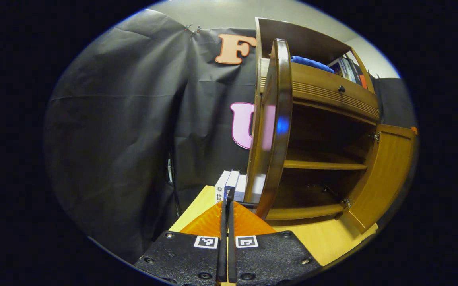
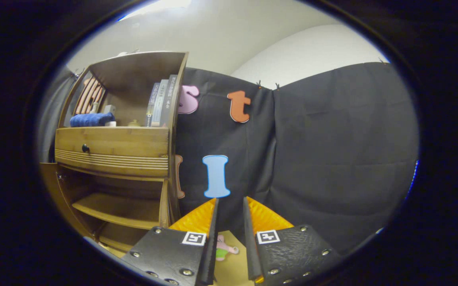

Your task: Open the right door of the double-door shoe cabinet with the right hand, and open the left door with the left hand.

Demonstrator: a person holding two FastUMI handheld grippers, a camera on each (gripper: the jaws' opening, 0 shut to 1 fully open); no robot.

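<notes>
Wooden and glossy, the left door (image 1: 272,131) stands swung out edge-on just beyond the left tongs (image 1: 227,200), whose fingers lie pressed together with nothing visibly between them. They point at the door's lower edge; whether they touch it I cannot tell. Small white boxes (image 1: 231,184) stand on the table (image 1: 332,238) just behind the tips. Past the door the shoe cabinet (image 1: 332,103) shows its bare inner shelves, and the right door (image 1: 384,174) hangs open at the far side. In the right gripper view, the right tongs (image 2: 229,204) are parted a little and hold nothing, aimed at the black cloth wall (image 2: 332,159). The cabinet stands off to their left, a folded blue towel (image 2: 92,119) and upright books (image 2: 161,101) on its top shelf.
</notes>
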